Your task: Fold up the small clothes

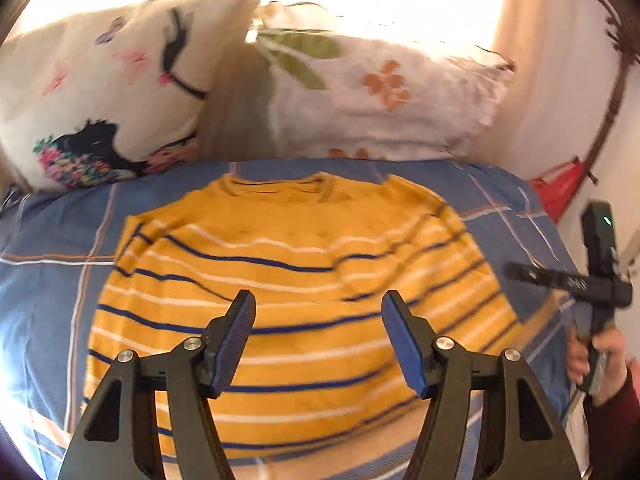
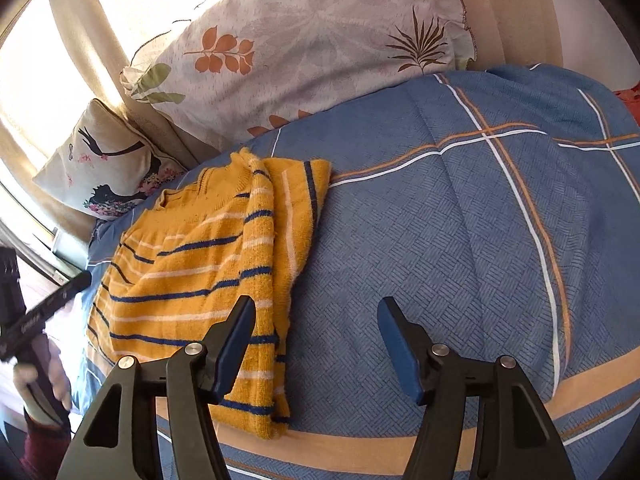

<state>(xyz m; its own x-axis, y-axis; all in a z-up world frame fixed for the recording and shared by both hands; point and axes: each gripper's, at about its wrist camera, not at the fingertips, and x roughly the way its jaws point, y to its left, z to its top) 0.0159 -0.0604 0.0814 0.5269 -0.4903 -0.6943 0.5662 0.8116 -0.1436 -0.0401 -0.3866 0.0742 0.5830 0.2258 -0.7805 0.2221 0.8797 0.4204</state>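
Observation:
A small yellow sweater point(image 1: 296, 292) with blue and white stripes lies flat on the blue checked bedspread point(image 1: 48, 280), collar toward the pillows, its sides folded inward. In the right wrist view the sweater point(image 2: 192, 280) lies to the left, with a sleeve folded over its right side. My left gripper point(image 1: 318, 340) is open and empty, held above the sweater's lower middle. My right gripper point(image 2: 316, 348) is open and empty above the bedspread point(image 2: 460, 240), just right of the sweater's right edge. The right gripper's body also shows in the left wrist view point(image 1: 596, 280), held in a hand.
Two pillows lean at the head of the bed: a bird-print one point(image 1: 104, 92) on the left and a leaf-print one point(image 1: 380, 96) on the right. Curtains hang behind them. A red object point(image 1: 560, 188) lies off the bed's right edge.

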